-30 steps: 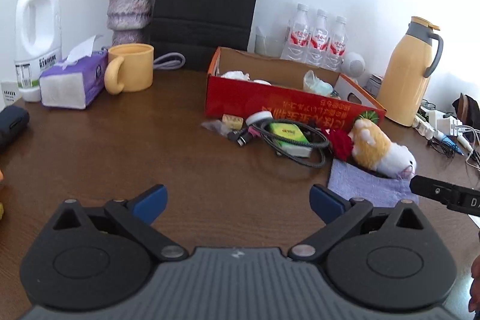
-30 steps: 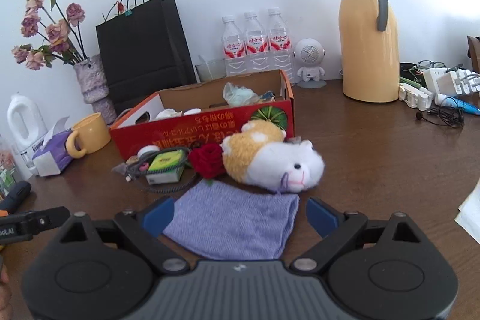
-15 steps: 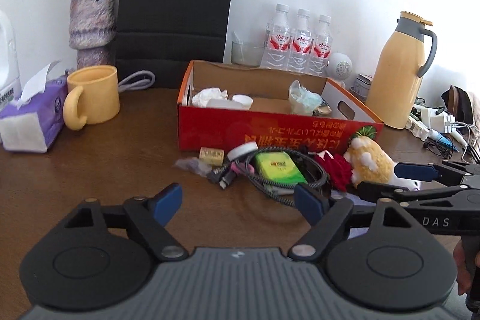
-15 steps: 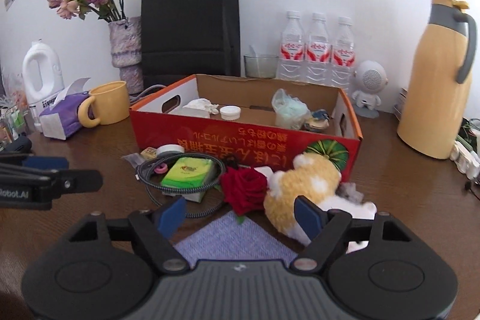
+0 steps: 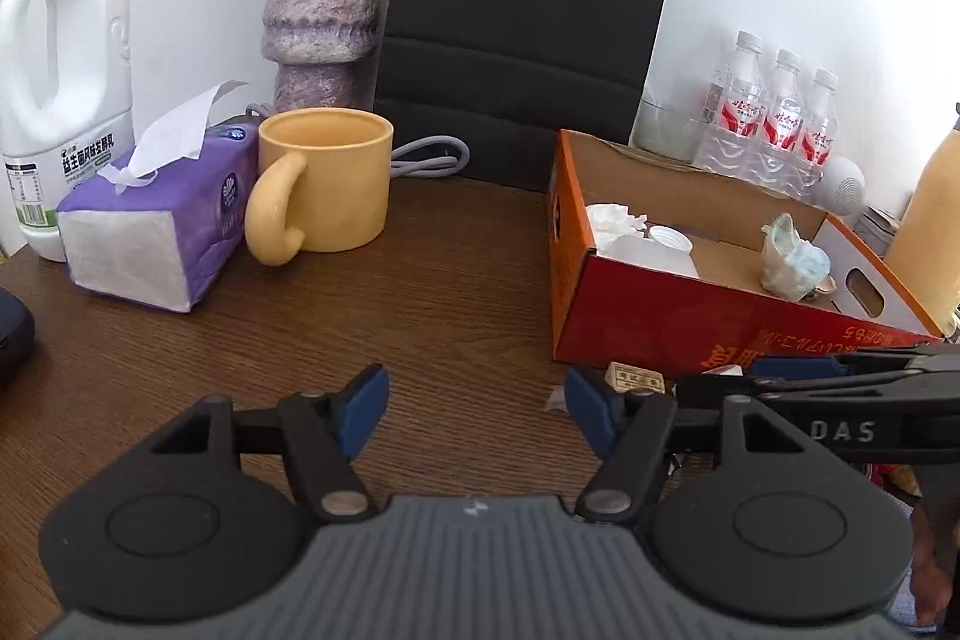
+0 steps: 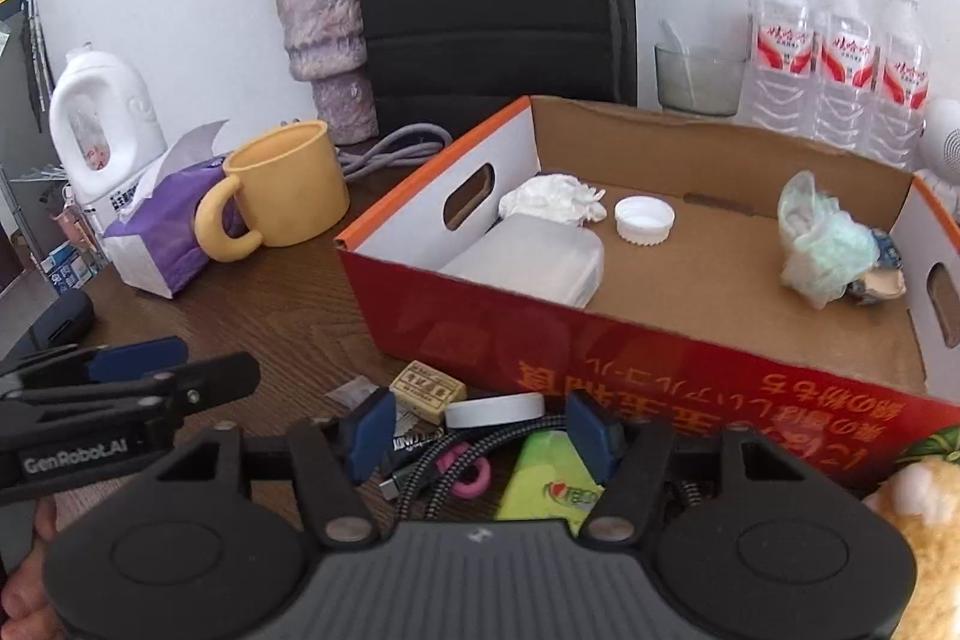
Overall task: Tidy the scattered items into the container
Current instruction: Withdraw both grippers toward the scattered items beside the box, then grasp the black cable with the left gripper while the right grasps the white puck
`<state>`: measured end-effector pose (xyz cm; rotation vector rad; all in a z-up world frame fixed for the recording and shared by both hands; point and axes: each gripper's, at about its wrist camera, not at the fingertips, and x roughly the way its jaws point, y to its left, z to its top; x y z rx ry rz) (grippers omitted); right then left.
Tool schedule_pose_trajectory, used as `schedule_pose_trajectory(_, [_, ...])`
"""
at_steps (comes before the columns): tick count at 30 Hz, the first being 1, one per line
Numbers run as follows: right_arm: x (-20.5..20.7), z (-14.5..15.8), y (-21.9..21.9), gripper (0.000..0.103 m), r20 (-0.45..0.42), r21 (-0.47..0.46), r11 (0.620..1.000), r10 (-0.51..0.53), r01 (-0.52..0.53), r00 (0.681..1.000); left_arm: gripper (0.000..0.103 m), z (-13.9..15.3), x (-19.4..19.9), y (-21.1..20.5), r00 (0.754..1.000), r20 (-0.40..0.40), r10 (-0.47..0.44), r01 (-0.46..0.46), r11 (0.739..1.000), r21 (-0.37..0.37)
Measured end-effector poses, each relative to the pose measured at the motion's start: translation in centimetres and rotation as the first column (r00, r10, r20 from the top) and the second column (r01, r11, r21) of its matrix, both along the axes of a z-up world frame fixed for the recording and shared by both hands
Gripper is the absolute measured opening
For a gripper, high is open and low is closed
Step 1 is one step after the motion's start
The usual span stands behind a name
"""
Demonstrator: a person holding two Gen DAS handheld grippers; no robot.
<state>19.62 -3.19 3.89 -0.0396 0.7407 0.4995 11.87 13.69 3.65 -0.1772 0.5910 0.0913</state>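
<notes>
Both grippers have swung left toward the box [image 6: 630, 340]. Right gripper [image 6: 480, 430] fingers are closing, nothing pinched, over the stiff, springy cable [image 6: 432, 472] on the bench; grab its bunched loops. Left gripper [image 5: 474, 409] is closing, empty

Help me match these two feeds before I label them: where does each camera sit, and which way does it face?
Left wrist: rides the left gripper, looking slightly down over the table toward mug and vase; own closing fingers frame bare table; the right gripper enters at right.
Right wrist: rides the right gripper, looking down over clutter before the red box; closing fingers straddle a cable; the left gripper enters at left.
Shared: box, mug, vase, black bag, bottles.
</notes>
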Motion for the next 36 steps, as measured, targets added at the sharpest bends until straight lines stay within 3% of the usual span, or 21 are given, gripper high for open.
schedule_pose_trajectory(1, [0.0, -0.2, 0.4, 0.057, 0.018, -0.009, 1.0, -0.02, 0.02, 1.0, 0.07, -0.1, 0.0, 0.0, 1.0, 0.001, -0.004, 0.004, 1.0, 0.006])
schedule_pose_trajectory(3, [0.2, -0.3, 1.0, 0.039, 0.028, -0.027, 0.999, -0.041, 0.042, 0.999, 0.07, -0.4, 0.1, -0.2, 1.0, -0.009, -0.015, 0.015, 1.0, 0.019])
schedule_pose_trajectory(8, [-0.4, -0.9, 1.6, 0.038, 0.041, -0.069, 0.997, -0.043, 0.046, 0.998, 0.071, -0.4, -0.3, -0.8, 0.999, 0.003, -0.047, 0.047, 0.998, 0.034])
schedule_pose_trajectory(11, [-2.0, -0.3, 0.6, 0.038, 0.05, -0.021, 0.999, -0.041, 0.042, 0.998, 0.072, -0.3, -0.5, -0.8, 0.999, 0.008, -0.052, 0.052, 0.998, 0.029])
schedule_pose_trajectory(15, [-6.2, 2.0, -4.3, 0.038, 0.104, 0.102, 0.992, -0.085, 0.075, 0.991, 0.073, -0.6, -0.9, -2.0, 0.995, 0.003, -0.104, 0.104, 0.993, 0.062])
schedule_pose_trajectory(17, [-8.5, 2.8, -7.4, 0.038, 0.144, 0.118, 0.984, -0.15, 0.134, 0.978, 0.073, -0.6, -1.2, -3.4, 0.986, 0.008, -0.166, 0.165, 0.983, 0.083])
schedule_pose_trajectory(20, [-10.7, 2.6, -11.6, 0.038, 0.126, 0.117, 0.965, -0.248, 0.234, 0.961, 0.074, -0.5, -1.0, -5.8, 0.964, 0.0, -0.267, 0.267, 0.963, 0.025])
schedule_pose_trajectory(23, [-12.3, 2.2, -14.4, 0.038, 0.117, 0.13, 0.951, -0.297, 0.281, 0.948, 0.072, -0.6, -0.7, -8.1, 0.952, -0.037, -0.303, 0.303, 0.953, -0.004])
schedule_pose_trajectory(25, [-13.2, 2.0, -15.2, 0.038, 0.13, 0.148, 0.951, -0.29, 0.271, 0.948, 0.063, -0.7, -0.8, -8.7, 0.953, -0.054, -0.299, 0.296, 0.954, -0.053])
schedule_pose_trajectory(29, [-13.9, 1.7, -15.7, 0.038, 0.136, 0.171, 0.954, -0.27, 0.246, 0.953, 0.056, -0.9, -0.6, -9.0, 0.959, -0.084, -0.271, 0.253, 0.951, -0.176])
schedule_pose_trajectory(30, [-13.8, 1.6, -15.7, 0.038, 0.135, 0.175, 0.955, -0.265, 0.241, 0.955, 0.044, -0.9, -0.4, -9.1, 0.959, -0.092, -0.27, 0.248, 0.949, -0.193])
schedule_pose_trajectory(31, [-13.8, 1.6, -15.7, 0.038, 0.135, 0.182, 0.954, -0.263, 0.237, 0.955, 0.035, -1.0, -0.2, -9.3, 0.959, -0.103, -0.264, 0.239, 0.949, -0.207])
schedule_pose_trajectory(36, [-14.0, 1.5, -16.2, 0.038, 0.121, 0.215, 0.949, -0.259, 0.23, 0.958, 0.015, -1.2, -0.5, -8.9, 0.97, -0.121, -0.209, 0.18, 0.96, -0.214])
